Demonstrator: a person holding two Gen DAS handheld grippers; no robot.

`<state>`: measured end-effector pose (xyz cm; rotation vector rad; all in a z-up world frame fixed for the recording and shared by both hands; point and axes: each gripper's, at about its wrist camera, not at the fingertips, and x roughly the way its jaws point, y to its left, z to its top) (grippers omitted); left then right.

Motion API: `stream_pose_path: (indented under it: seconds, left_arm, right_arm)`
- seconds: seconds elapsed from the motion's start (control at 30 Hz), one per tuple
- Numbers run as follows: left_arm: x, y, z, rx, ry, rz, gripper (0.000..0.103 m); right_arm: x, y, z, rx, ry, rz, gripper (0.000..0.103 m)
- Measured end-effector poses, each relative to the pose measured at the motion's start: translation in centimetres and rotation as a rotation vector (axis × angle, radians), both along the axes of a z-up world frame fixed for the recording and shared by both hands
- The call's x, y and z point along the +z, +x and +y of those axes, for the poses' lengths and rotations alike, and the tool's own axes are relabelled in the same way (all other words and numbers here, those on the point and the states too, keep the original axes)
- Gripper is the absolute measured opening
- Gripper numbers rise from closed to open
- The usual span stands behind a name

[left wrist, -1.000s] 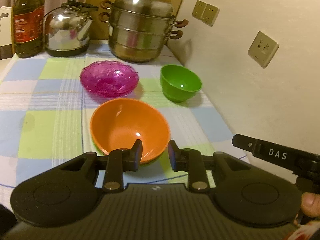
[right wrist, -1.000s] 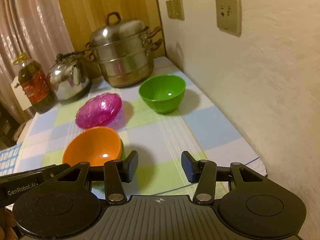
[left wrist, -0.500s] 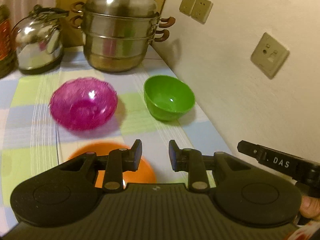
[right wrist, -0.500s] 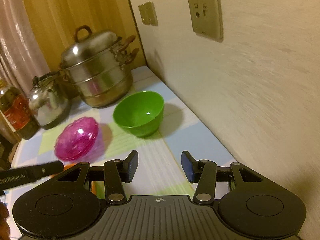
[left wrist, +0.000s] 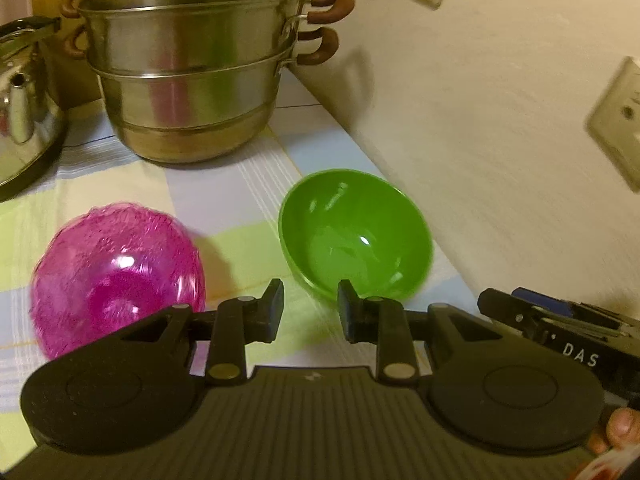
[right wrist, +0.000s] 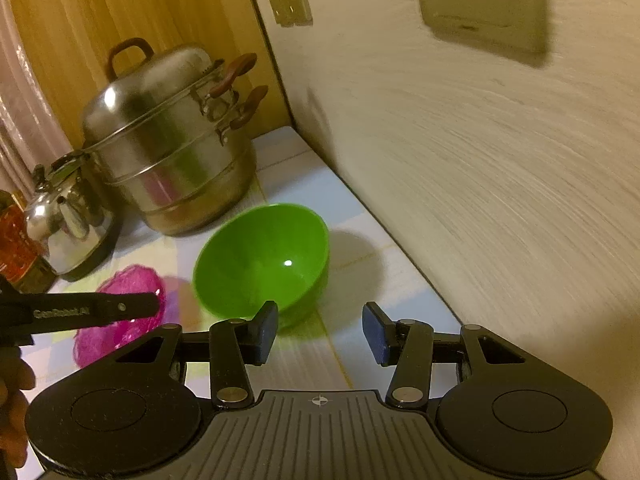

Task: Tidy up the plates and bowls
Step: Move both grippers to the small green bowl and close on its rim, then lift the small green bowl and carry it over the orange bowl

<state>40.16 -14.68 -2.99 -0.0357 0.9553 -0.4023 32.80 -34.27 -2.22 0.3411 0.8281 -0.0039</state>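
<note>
A green bowl (left wrist: 356, 236) stands upright on the checked cloth near the wall, also the green bowl (right wrist: 264, 260) in the right wrist view. A pink translucent bowl (left wrist: 116, 276) sits to its left, partly hidden as the pink bowl (right wrist: 120, 320) behind the other tool. My left gripper (left wrist: 310, 312) is open, empty, its right fingertip just before the green bowl's near rim. My right gripper (right wrist: 320, 330) is open wider, empty, its left fingertip over the green bowl's near edge. The orange bowl is out of view.
A steel steamer pot (left wrist: 192, 68) and a kettle (left wrist: 20, 116) stand at the back; an oil bottle (right wrist: 16, 252) is left of the kettle. The wall (left wrist: 500, 140) with sockets runs close along the right. A person's fingers (right wrist: 12, 408) hold the tools.
Both grippers have moved forward over the table toward the green bowl. The orange bowl has dropped out of both views. Neither gripper's opening has changed.
</note>
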Motion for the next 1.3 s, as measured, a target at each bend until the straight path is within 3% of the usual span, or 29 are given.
stream_pose_path:
  seconds: [0.3,0.57,0.67,0.7,0.97,1.3]
  left_arm:
    - [-3.6,5.3,-1.6,-0.013,0.035,0.087,0.025]
    - [-6.0,7.5,-1.2,0.016,-0.009,0.127,0.022]
    - [-6.3,7.7,-1.1,0.022,-0.004,0.133,0.018]
    - [-6.4,7.7,-1.1,0.023,0.000,0.136,0.017]
    - [-6.2,7.6,-1.1,0.025,0.019,0.139,0.012]
    - [-4.3,5.7,-1.4,0.011,0.029,0.116,0.012]
  right_arm:
    - [-3.1,6.2,-0.7,0.017,0.047,0.111,0.048]
    - [-4.9,8.7,-0.7,0.038,0.081,0.155,0.048]
    - [-5.4,9.2,-0.5,0.038,0.080,0.163,0.045]
    - [-5.6,9.5,-0.5,0.038,0.082,0.166,0.039]
    - [-6.8,10.2,0.1,0.043,0.091,0.182,0.020]
    - [-5.6,8.7,0.2,0.025,0.081,0.166,0.018]
